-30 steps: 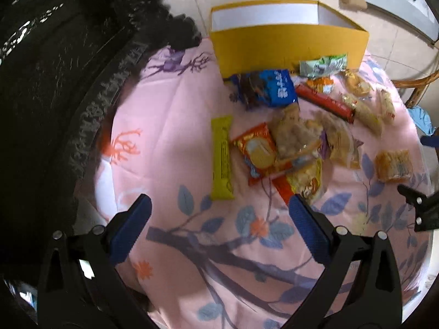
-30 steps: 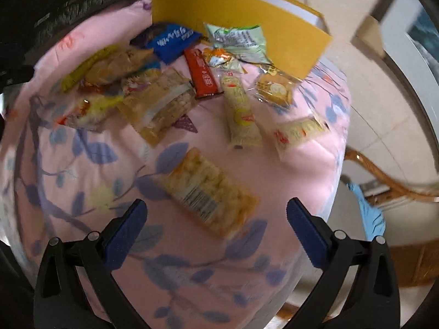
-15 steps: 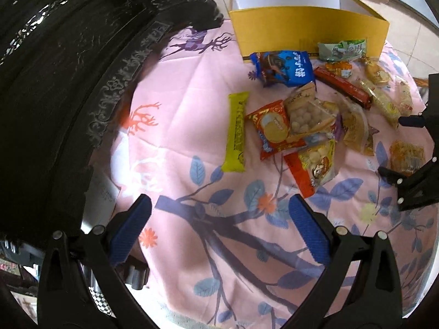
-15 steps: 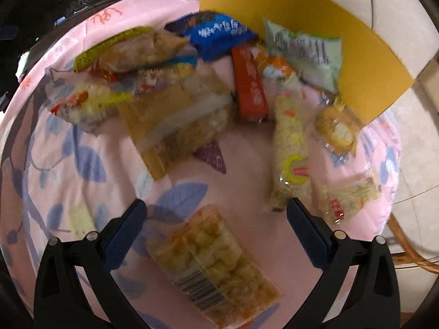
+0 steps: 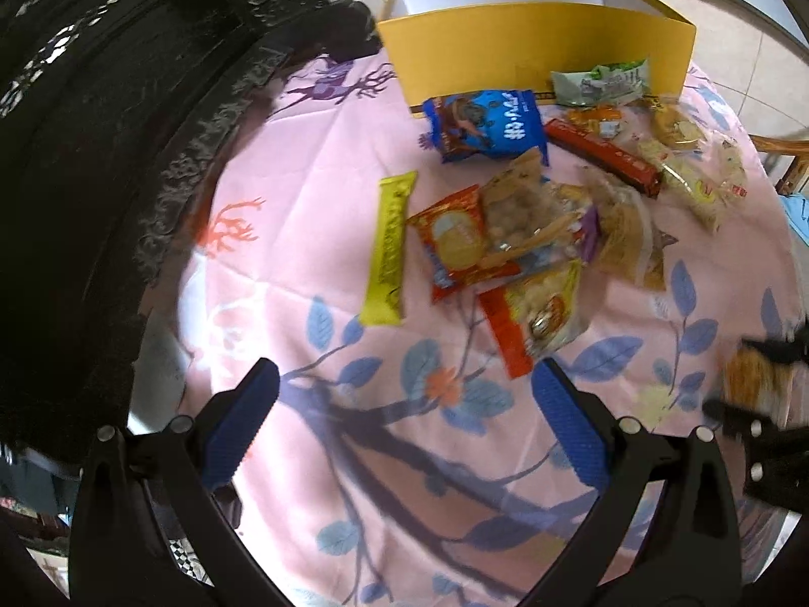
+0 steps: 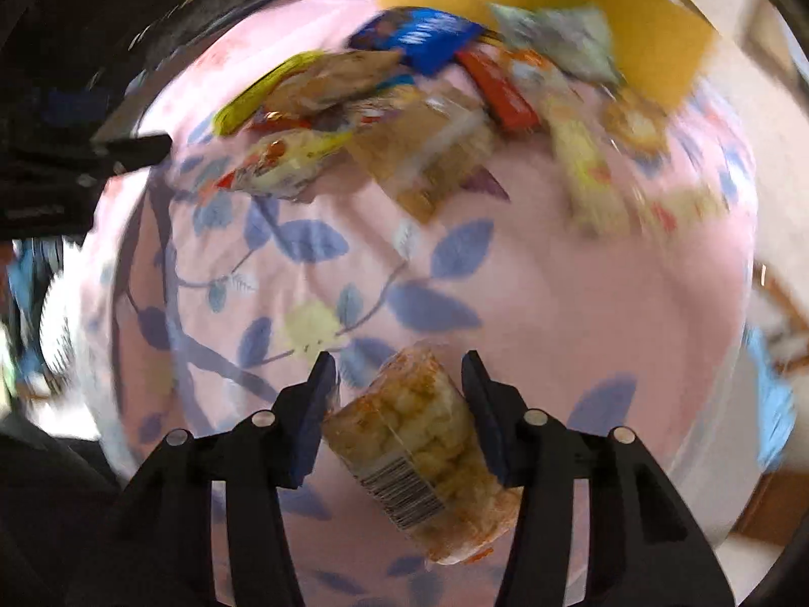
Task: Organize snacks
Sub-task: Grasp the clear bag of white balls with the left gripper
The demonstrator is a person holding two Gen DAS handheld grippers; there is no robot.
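1. My right tongs [image 6: 398, 373] sit around the puffed-snack pack [image 6: 422, 447]. The pads flank its sides, partly closed. Through the motion blur I cannot tell whether they grip it or only bracket it.
2. My left tongs [image 5: 404, 402] are spread wide and empty, hovering over bare cloth on the table [image 5: 303, 162].
3. Just ahead of the left tongs lies the main heap: a red-and-yellow pack [image 5: 536, 316], an orange biscuit pack [image 5: 455, 243] and a clear bag [image 5: 526, 212] overlapping it. A yellow bar [image 5: 388, 248] lies alone on their left.
4. Further out are a blue pack [image 5: 485, 124], a red bar [image 5: 601, 154], a green pack [image 5: 599, 82] and several pale packs to the right.
5. Beyond them all stands the yellow box [image 5: 531, 58], which I take as the target. The green pack leans against its front wall. What I can see of its white inside shows no snacks.
6. My judgement: sorting has barely begun. Nothing visibly boxed, one pack possibly in hand, and roughly a dozen left on the table.
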